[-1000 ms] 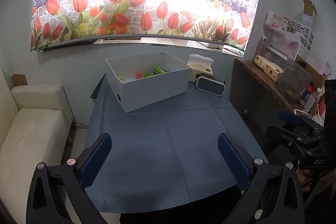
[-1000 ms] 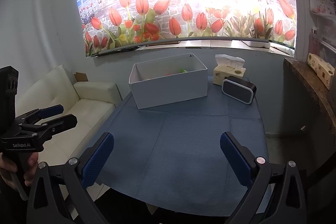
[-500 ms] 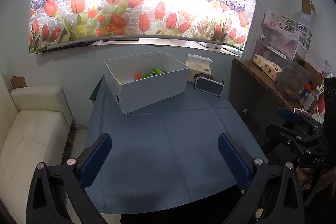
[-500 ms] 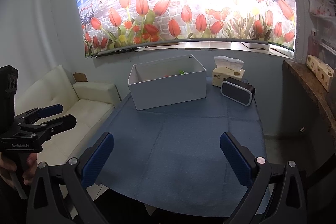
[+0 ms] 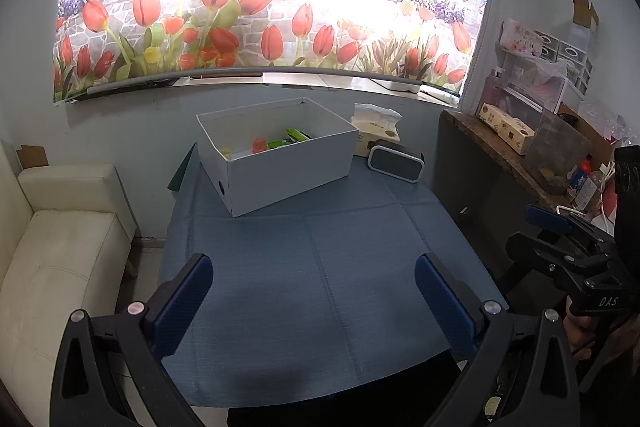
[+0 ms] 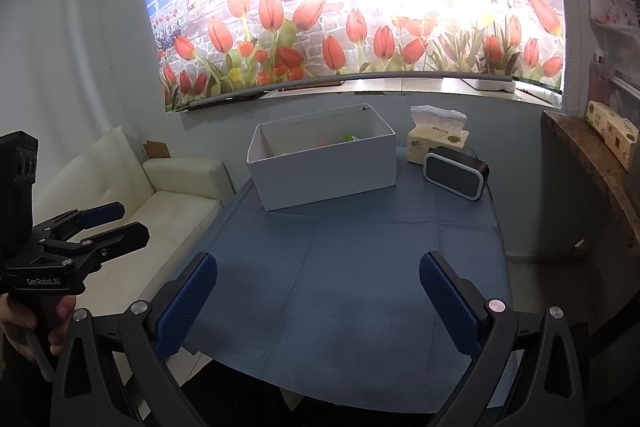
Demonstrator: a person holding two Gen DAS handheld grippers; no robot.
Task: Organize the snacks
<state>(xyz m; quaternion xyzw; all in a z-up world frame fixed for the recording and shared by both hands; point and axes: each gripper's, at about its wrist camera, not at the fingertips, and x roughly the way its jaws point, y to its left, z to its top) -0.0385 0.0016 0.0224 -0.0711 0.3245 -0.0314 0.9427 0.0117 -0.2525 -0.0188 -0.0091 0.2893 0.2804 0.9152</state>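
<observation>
A white open box (image 5: 288, 171) stands at the far side of the blue-covered table (image 5: 320, 287); it also shows in the right wrist view (image 6: 328, 167). Inside it lie a green snack packet (image 5: 290, 139), an orange snack (image 5: 259, 145) and a yellow one (image 5: 225, 151). My left gripper (image 5: 314, 287) is open and empty above the table's near part, far from the box. My right gripper (image 6: 318, 289) is open and empty too, held beside it. Each gripper shows in the other's view: the right one (image 5: 560, 239), the left one (image 6: 92, 223).
A tissue box (image 5: 376, 135) and a black speaker (image 5: 395, 163) stand right of the white box. A cream sofa (image 5: 60, 247) is left of the table. A cluttered wooden shelf (image 5: 520, 155) is on the right. A tulip mural covers the back wall.
Both views have drifted very slightly; the box and other items sit a touch lower-left in frame. Nothing was grasped or released.
</observation>
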